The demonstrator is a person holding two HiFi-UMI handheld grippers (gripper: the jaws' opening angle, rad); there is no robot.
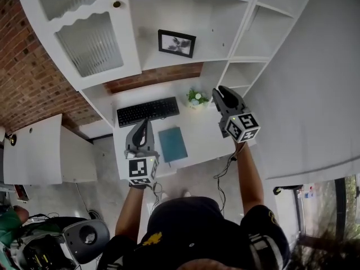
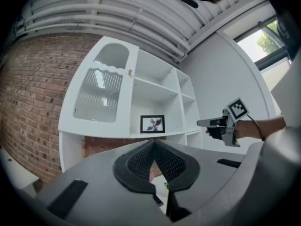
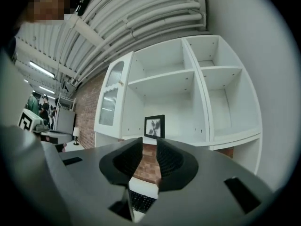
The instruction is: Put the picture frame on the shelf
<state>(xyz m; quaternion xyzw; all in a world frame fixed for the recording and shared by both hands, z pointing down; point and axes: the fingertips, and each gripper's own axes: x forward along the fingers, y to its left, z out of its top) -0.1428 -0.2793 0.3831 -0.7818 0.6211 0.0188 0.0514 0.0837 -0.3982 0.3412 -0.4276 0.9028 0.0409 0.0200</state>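
The black picture frame (image 1: 176,43) stands upright on the white shelf (image 1: 169,64), above the desk; it also shows in the left gripper view (image 2: 153,124) and the right gripper view (image 3: 154,126). My left gripper (image 1: 145,122) hovers over the desk's front, below the frame, and its jaws meet at the tips (image 2: 153,142) with nothing in them. My right gripper (image 1: 220,93) is held higher at the desk's right end, near the shelf unit. Its jaws stand apart (image 3: 149,140) with nothing between them. Neither gripper touches the frame.
On the white desk (image 1: 199,131) lie a black keyboard (image 1: 148,111) and a teal notebook (image 1: 172,144), with a small potted plant (image 1: 196,98) at the back. A ribbed-glass cabinet door (image 1: 90,38) hangs left of the shelf. A brick wall (image 1: 25,77) lies further left.
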